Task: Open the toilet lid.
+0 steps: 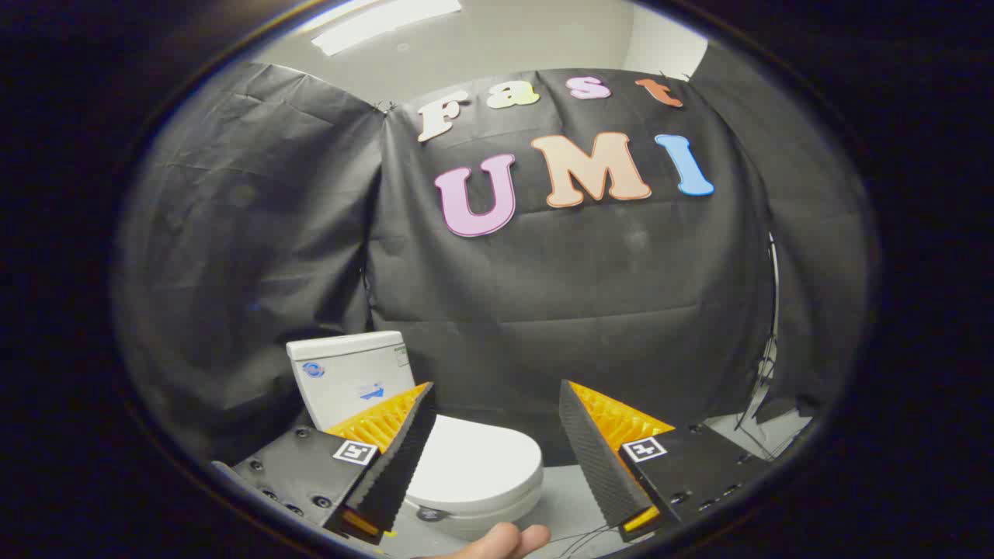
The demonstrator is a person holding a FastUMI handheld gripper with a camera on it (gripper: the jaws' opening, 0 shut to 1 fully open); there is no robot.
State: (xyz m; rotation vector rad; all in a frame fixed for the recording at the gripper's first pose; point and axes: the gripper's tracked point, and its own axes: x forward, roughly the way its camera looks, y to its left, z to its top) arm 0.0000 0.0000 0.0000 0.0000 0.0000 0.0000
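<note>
1. the gripper holds its two fingers wide apart, with nothing between them and neither finger touching anything.
2. the toilet stands low, beyond the fingers and toward the left one; the left finger overlaps its near-left part.
3. the toilet lid is white, smooth and rounded, and lies down flat over the bowl, closed. most of it shows in the gap between the fingers, nearer the left finger than the right.
4. the tank rises behind the lid, white and boxy, with its flat cover on top; its lower right corner is hidden by the left finger.
5. writing on the tank: a small round blue mark sits near its upper left front, a blue arrow-like sticker sits lower on the front, and a small green-edged label sits at the upper right. all three are too small and blurred to read.
6. each finger carries a small square black-and-white marker tag on its top; the pattern is a code, not words.
7. part of a hand shows at the very bottom, below the toilet and between the finger bases.
8. the floor beside the toilet is pale grey, with thin cables lying on it near the right finger.
9. black cloth hangs behind the toilet as the wall, creased and folded.
</note>
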